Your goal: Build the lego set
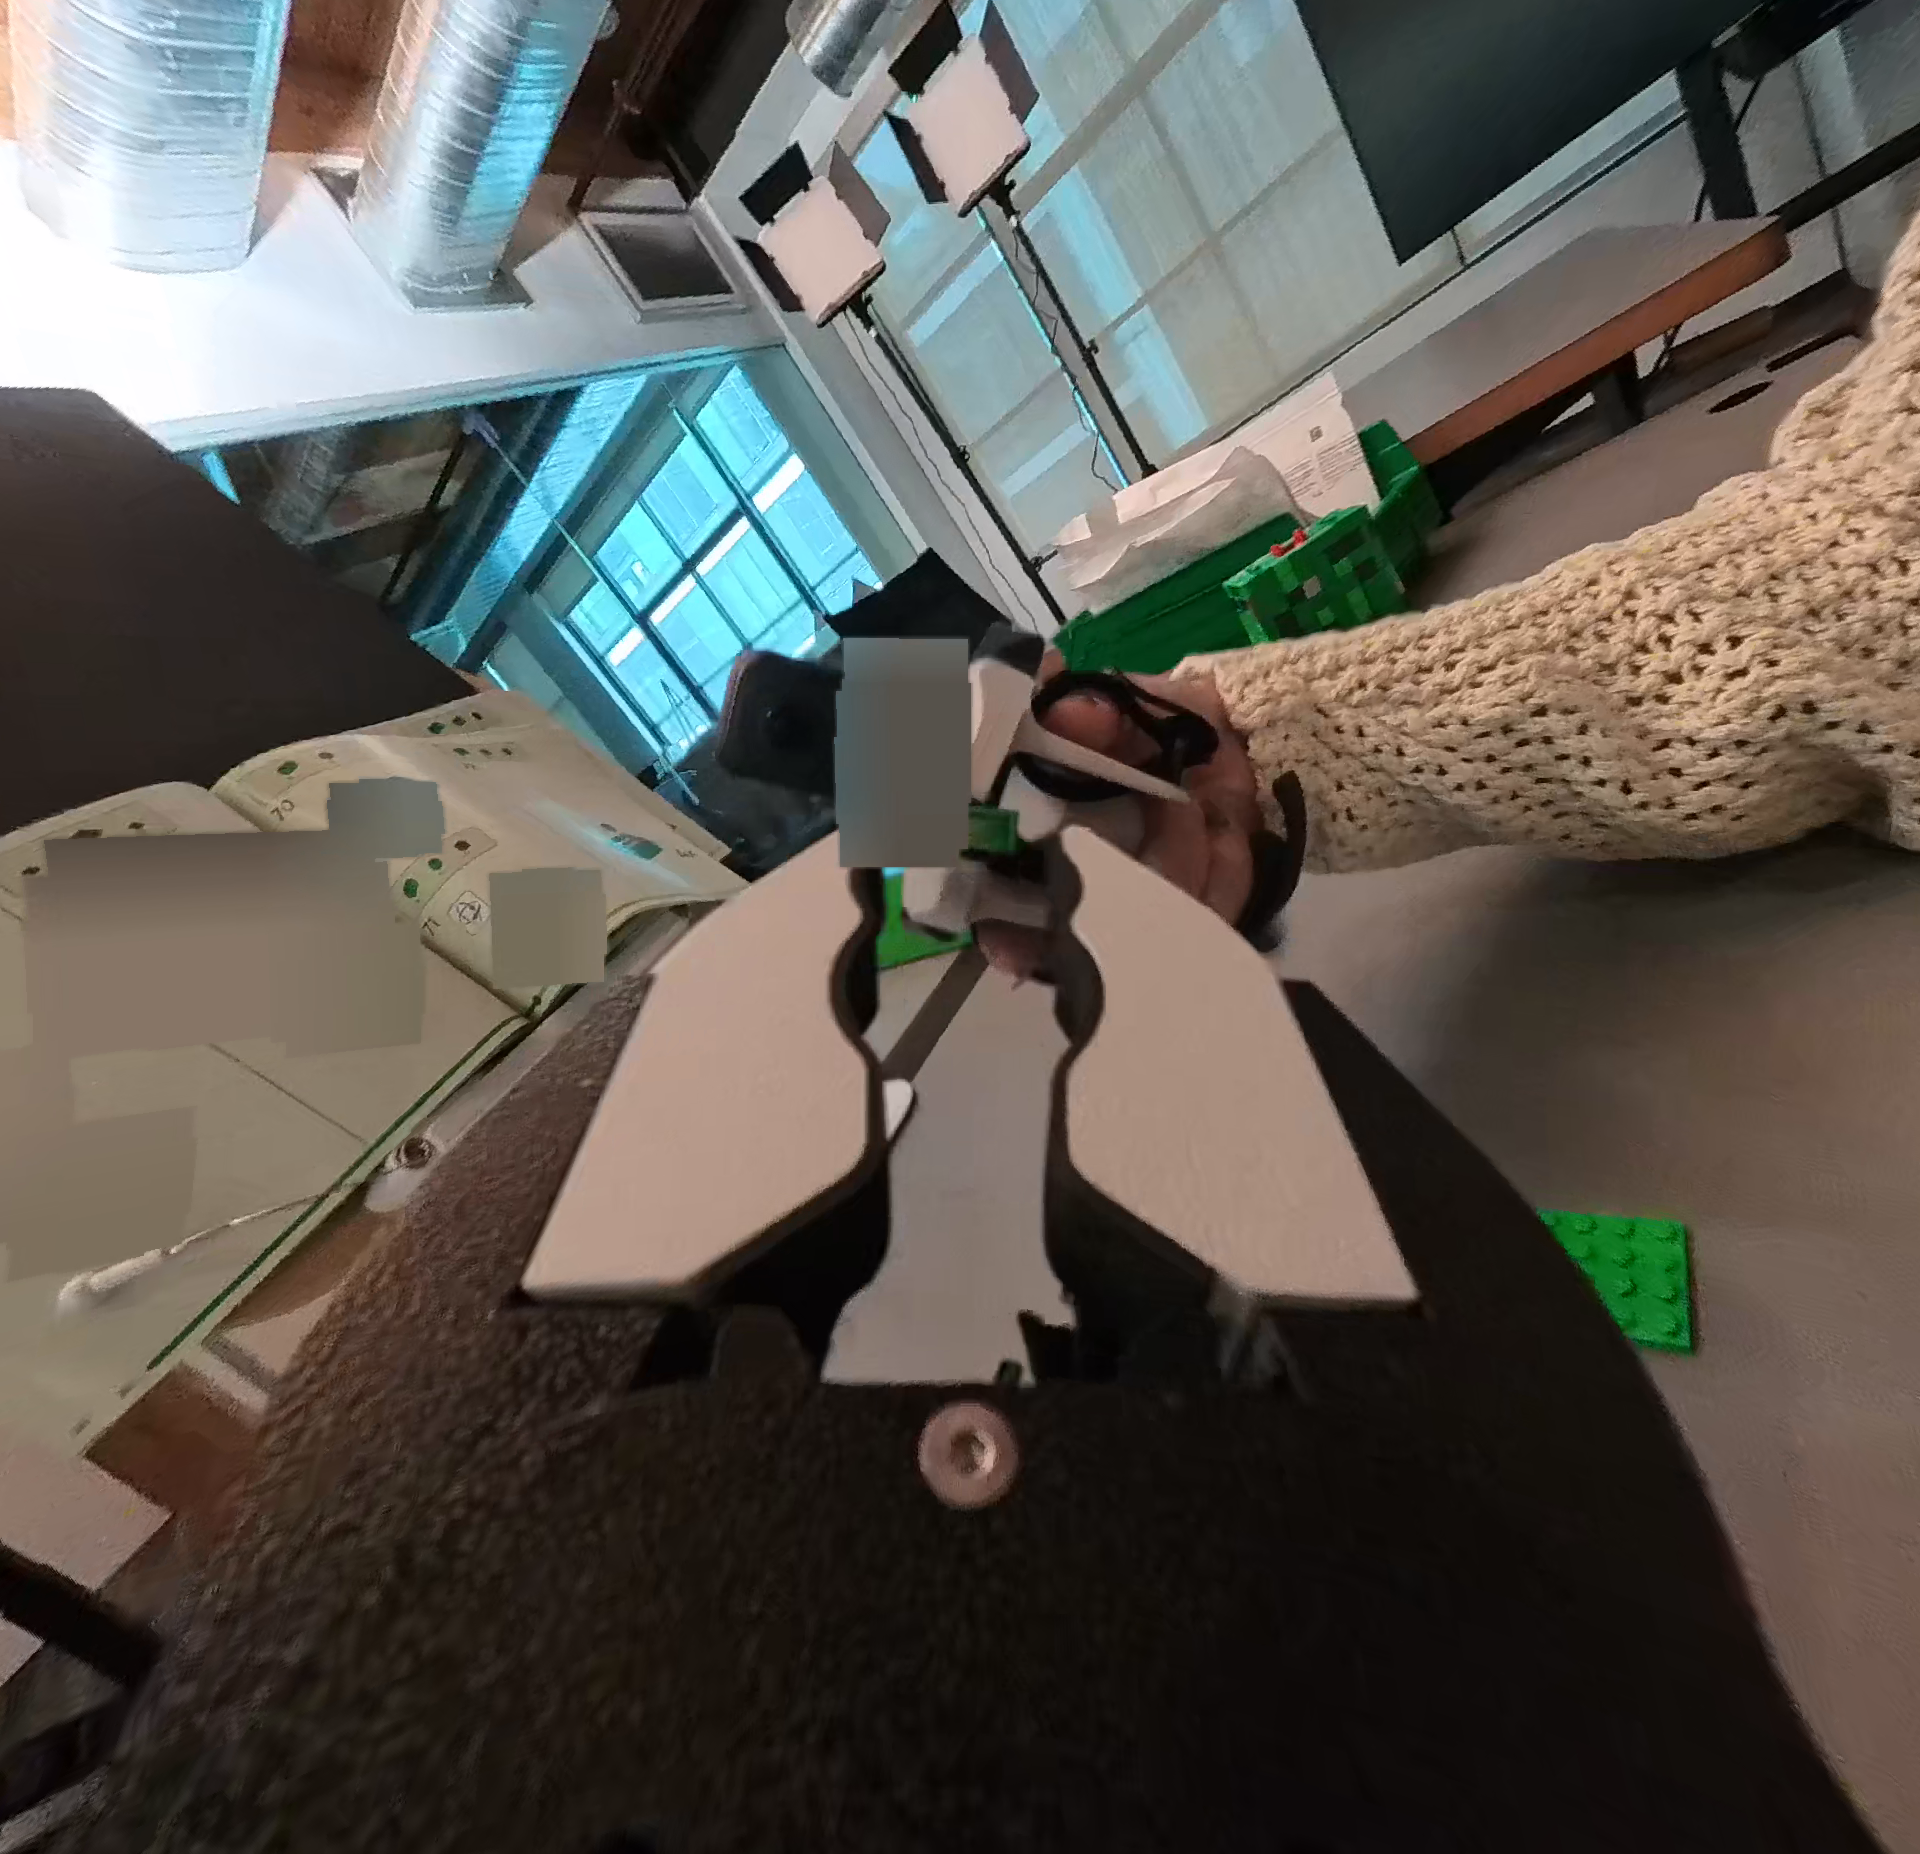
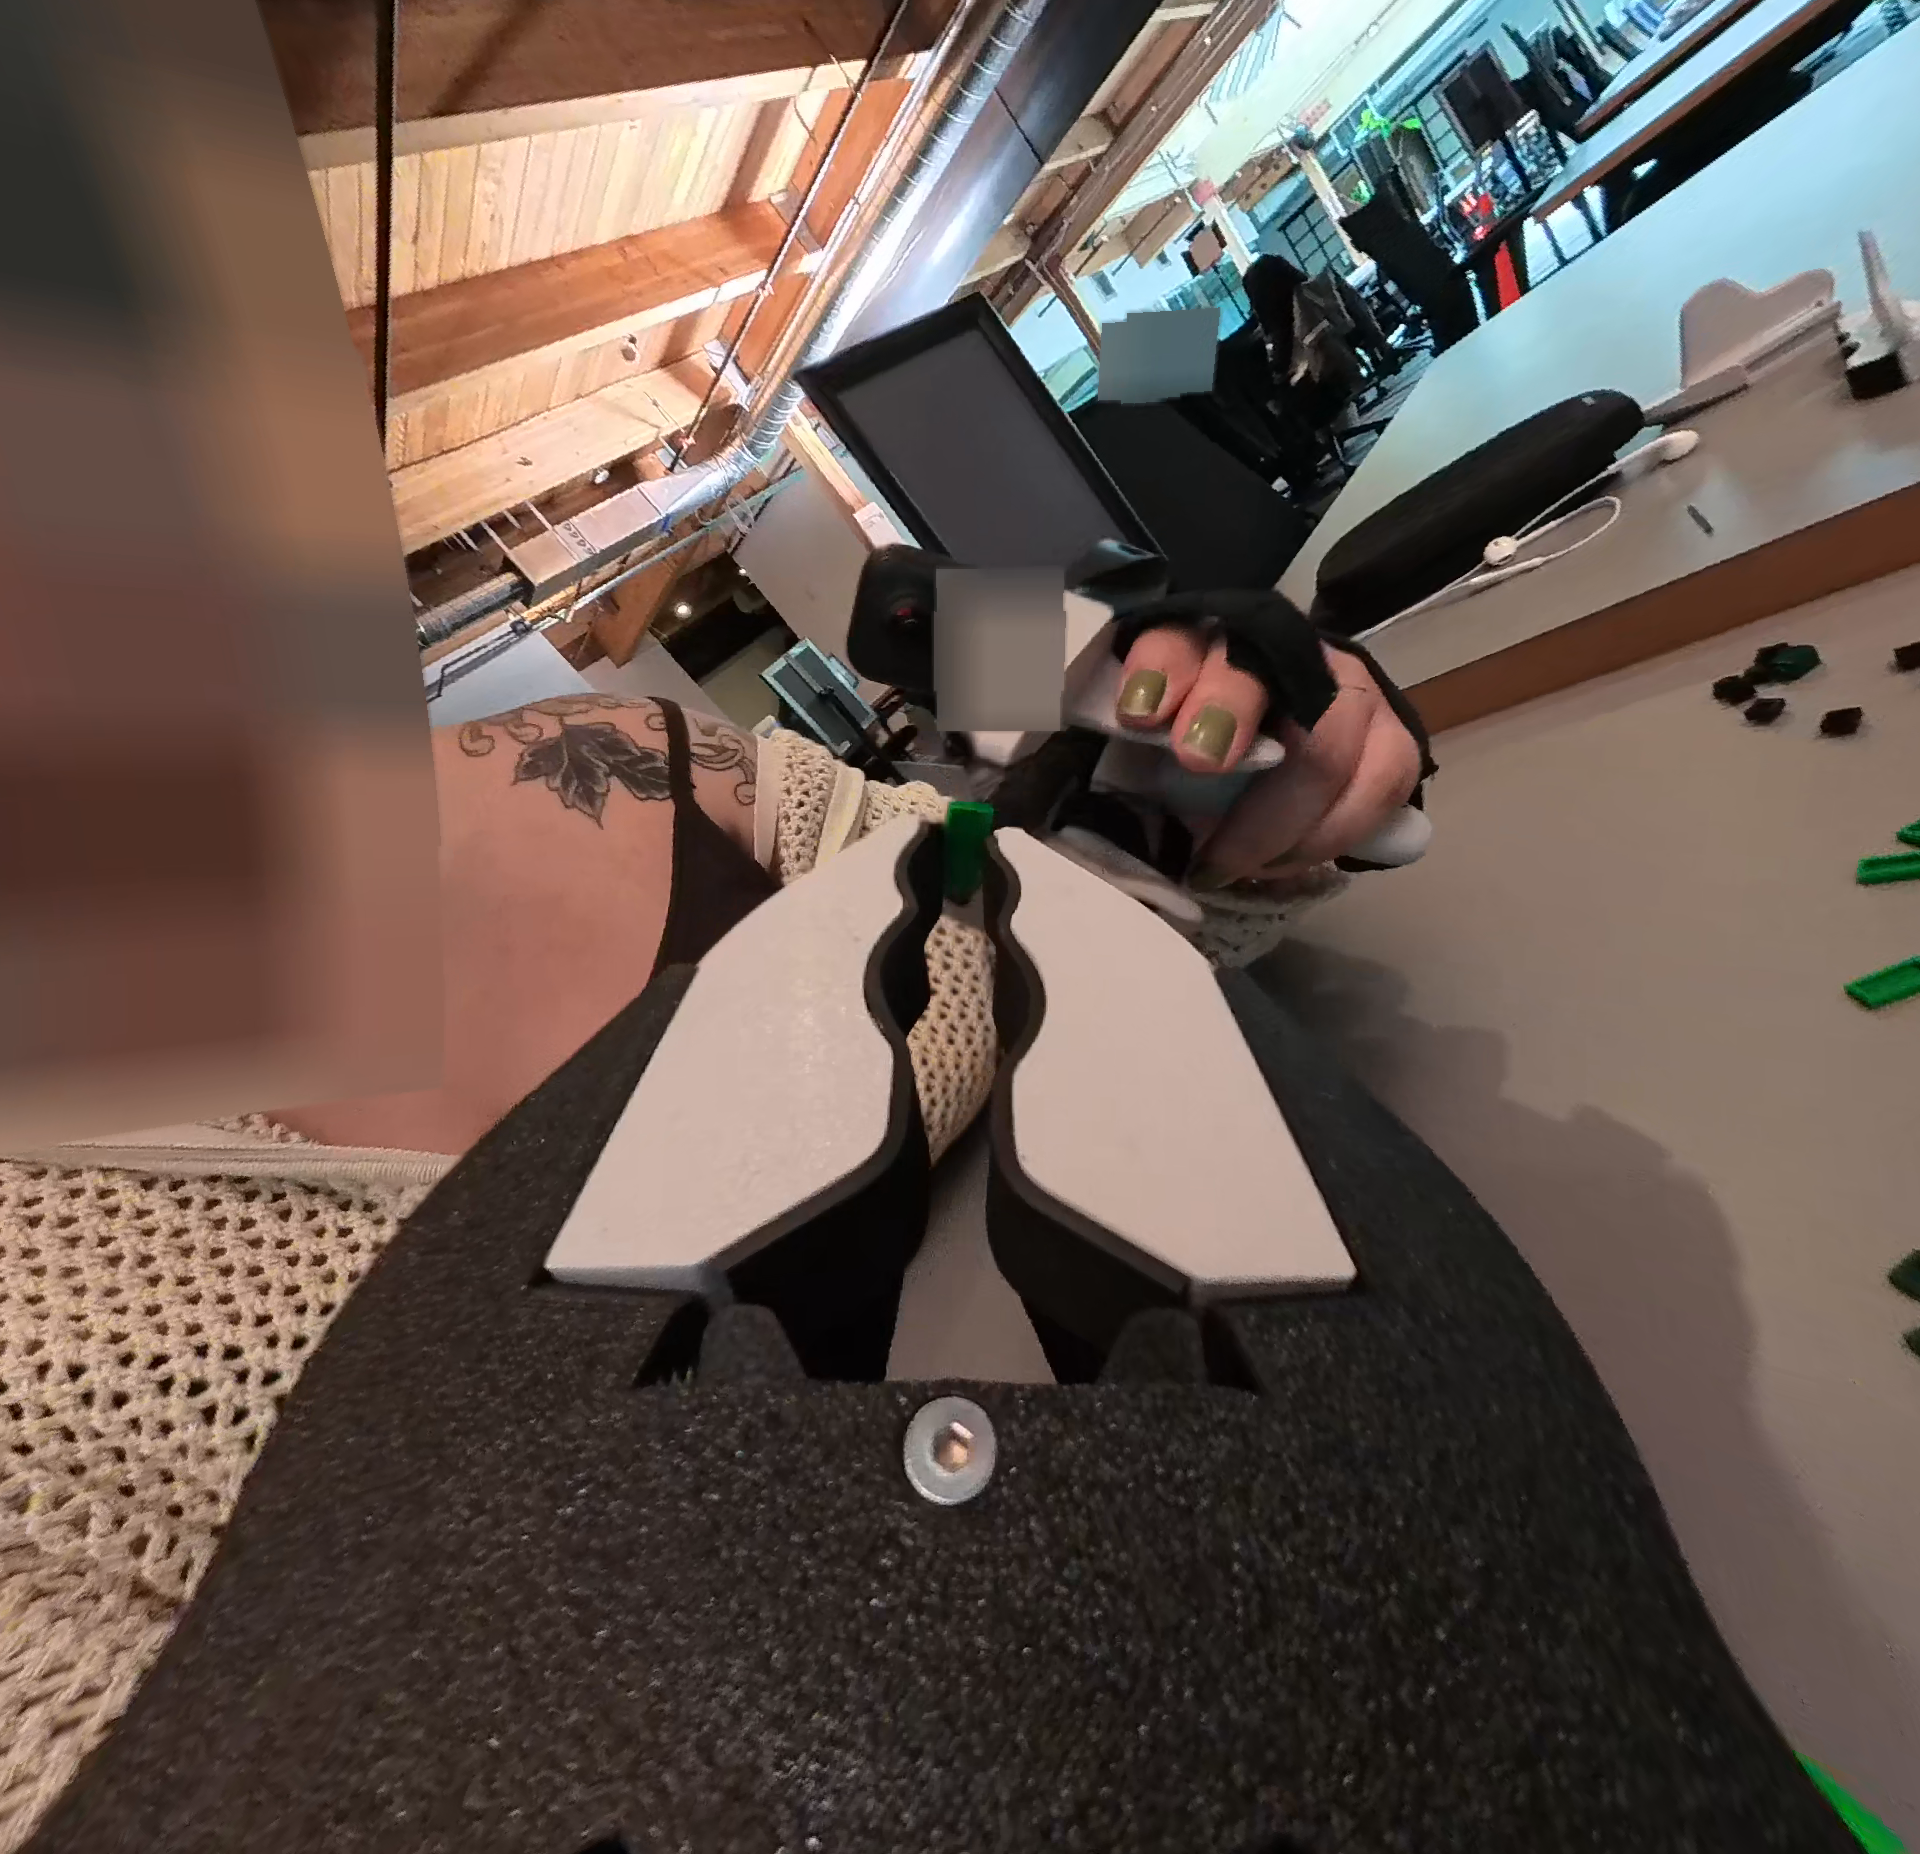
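One small green brick (image 2: pixel 966 854) sits pinched at the very tips of the right gripper (image 2: pixel 961 869), standing up between the two pale fingers (image 2: pixel 831 1015) and raised off the grey table (image 2: pixel 1558 973). In the left wrist view the same piece appears as a green speck (image 1: pixel 987 830) in the far gripper, held by a hand (image 1: pixel 1195 796) in a cream knitted sleeve (image 1: pixel 1558 703).

The left gripper (image 1: pixel 961 931) holds nothing: its fingers (image 1: pixel 748 1056) stand apart with only table showing through the gap, pointed toward the other tool as though ready to receive or steady the piece.

A brick like this should be light, hard and stiff, so it will not bend, but its smooth plastic sides are probably slippery and the grip covers only a narrow end. I would judge the safest hold to be across two flat opposite faces, low on the body, leaving the studs free for pressing on; a squeeze near a corner could make it twist or pop out.

Farther out, a flat green plate (image 1: pixel 1631 1285) lies on the table beside the left tool, and a part-built green model (image 1: pixel 1320 583) stands beyond the sleeve near a green crate (image 1: pixel 1392 474). An open instruction booklet (image 1: pixel 312 869) lies to the left. Loose green strips (image 2: pixel 1886 978) and small dark pieces (image 2: pixel 1766 698) are scattered well away on the right.
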Tool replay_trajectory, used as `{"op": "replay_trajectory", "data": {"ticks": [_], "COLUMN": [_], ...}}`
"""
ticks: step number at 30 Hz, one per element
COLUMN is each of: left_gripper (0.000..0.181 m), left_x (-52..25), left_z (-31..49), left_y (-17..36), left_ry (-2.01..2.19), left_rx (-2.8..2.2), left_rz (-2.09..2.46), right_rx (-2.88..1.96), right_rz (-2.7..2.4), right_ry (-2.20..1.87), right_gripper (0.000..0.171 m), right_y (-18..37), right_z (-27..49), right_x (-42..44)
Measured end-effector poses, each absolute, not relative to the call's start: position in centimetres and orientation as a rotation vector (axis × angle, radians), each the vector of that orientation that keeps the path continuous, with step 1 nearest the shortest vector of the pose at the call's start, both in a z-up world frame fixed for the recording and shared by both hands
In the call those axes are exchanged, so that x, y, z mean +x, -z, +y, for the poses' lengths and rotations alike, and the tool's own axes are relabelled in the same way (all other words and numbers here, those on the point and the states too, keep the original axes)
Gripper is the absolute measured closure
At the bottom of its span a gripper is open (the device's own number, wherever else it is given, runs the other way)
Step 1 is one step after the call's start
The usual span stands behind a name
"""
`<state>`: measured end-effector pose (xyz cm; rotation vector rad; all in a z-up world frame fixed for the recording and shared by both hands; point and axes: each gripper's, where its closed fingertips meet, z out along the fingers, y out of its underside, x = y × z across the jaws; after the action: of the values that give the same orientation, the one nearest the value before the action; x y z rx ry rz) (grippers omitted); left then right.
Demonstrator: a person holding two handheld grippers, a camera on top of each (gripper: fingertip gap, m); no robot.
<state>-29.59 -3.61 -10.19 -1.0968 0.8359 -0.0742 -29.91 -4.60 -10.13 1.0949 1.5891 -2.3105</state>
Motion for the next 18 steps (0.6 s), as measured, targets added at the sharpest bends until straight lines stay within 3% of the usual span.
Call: {"op": "replay_trajectory", "data": {"ticks": [3,6,11,18], "left_gripper": [0.142,0.133,0.139,0.134], "left_x": [-30.3,-30.1,-28.2,-27.9], "left_z": [-2.6,-0.9,1.1,3.0], "left_y": [12.0,17.2,24.0,27.4], "left_ry": [0.122,0.202,0.265,0.182], "left_rx": [-1.231,-1.471,-1.777,-1.966], "left_rz": [0.82,0.876,1.099,1.399], "right_rx": [1.217,1.444,1.684,1.936], "right_rz": [1.64,1.705,1.849,1.962], "right_ry": [2.337,2.365,2.432,2.357], "right_gripper": [0.164,0.165,0.165,0.164], "right_y": [10.0,9.8,8.1,8.5], "right_z": [-2.6,0.5,3.9,6.2], "right_x": [-29.7,-29.4,-27.6,-26.8]}}
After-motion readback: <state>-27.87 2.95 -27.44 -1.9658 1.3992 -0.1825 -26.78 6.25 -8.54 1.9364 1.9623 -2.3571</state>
